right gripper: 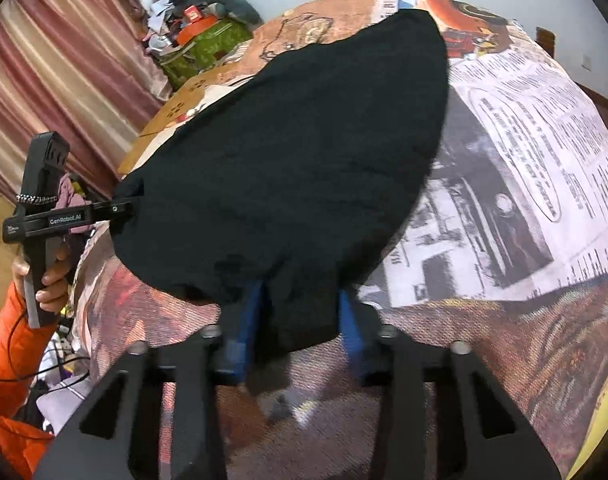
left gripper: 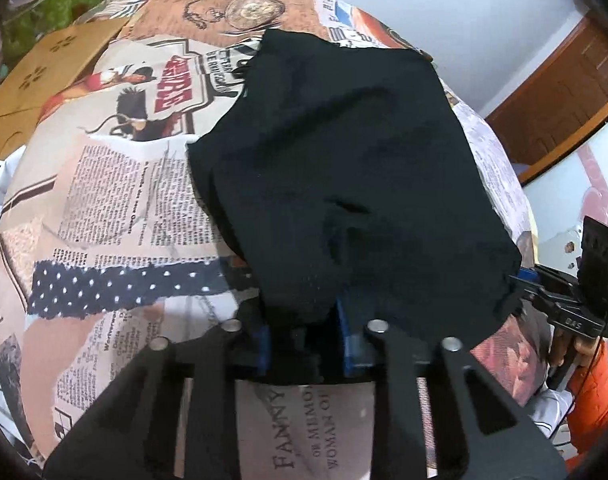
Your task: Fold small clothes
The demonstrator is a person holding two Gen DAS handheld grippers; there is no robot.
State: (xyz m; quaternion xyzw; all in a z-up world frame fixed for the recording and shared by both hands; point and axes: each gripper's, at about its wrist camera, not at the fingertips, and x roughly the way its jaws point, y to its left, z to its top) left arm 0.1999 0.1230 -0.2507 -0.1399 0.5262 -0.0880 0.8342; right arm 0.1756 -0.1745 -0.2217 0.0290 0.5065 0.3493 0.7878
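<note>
Black garment (left gripper: 343,168) spreads over the newsprint-patterned surface (left gripper: 116,200), centre to 1 o'clock in the left view; its near hem drapes over both tools, hiding the fingertips. Left tool (left gripper: 305,332) at 6 o'clock: blue pads (left gripper: 345,336) clenched on the hem. Right tool (right gripper: 300,320): fabric hangs between its blue pads (right gripper: 246,320), jaws apart, real grip cannot tell. Green bag (right gripper: 208,46) at 11 o'clock holds an orange item (right gripper: 194,32); other contents unclear.

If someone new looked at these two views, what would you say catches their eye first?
First, the black garment spread across the middle of the table, its near edge caught by the left gripper and the right gripper. Next, the newspaper-collage tablecloth beneath it, and the orange sleeve at the left edge of the right wrist view.
</note>
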